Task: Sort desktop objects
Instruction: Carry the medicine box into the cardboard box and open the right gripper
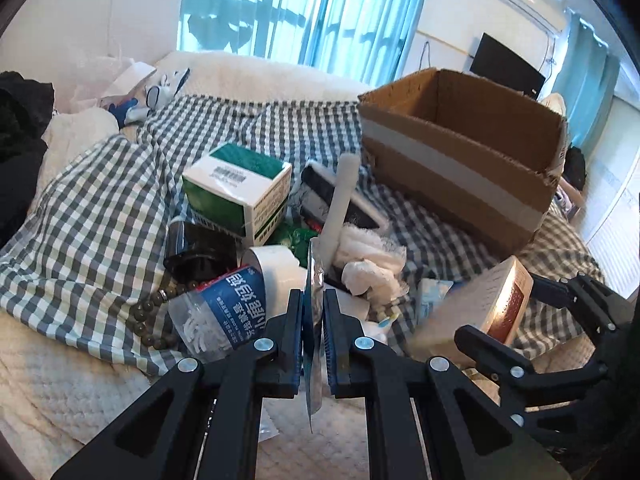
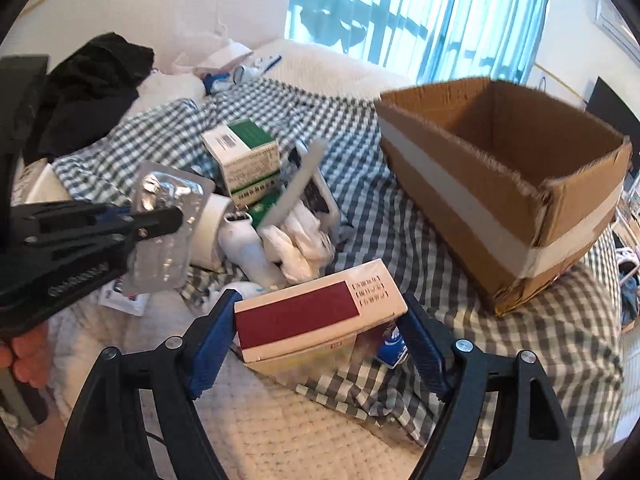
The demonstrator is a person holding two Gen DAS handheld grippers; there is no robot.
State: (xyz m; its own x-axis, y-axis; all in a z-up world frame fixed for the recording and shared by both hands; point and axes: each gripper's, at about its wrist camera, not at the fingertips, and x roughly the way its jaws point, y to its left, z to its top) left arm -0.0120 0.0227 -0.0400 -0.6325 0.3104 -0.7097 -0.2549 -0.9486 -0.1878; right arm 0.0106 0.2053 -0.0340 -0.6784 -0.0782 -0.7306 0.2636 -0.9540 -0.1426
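Note:
My left gripper (image 1: 313, 320) is shut on a silver blister pack (image 1: 313, 344), seen edge-on between the pads; the pack also shows flat in the right wrist view (image 2: 168, 216), held above the pile. My right gripper (image 2: 320, 332) is shut on a white box with a dark red panel (image 2: 316, 316), lifted a little above the checked cloth (image 2: 400, 240); the box also shows in the left wrist view (image 1: 492, 304). An open cardboard box (image 2: 520, 208) stands to the right; it also shows in the left wrist view (image 1: 460, 168).
A pile lies on the cloth: a green and white carton (image 1: 240, 184), a tape roll (image 1: 276, 264), a clear tub with a blue label (image 1: 220, 312), a bead bracelet (image 1: 156, 308), white tissue (image 1: 372, 260) and a white bottle (image 2: 248, 248). Dark clothes (image 2: 92, 92) lie far left.

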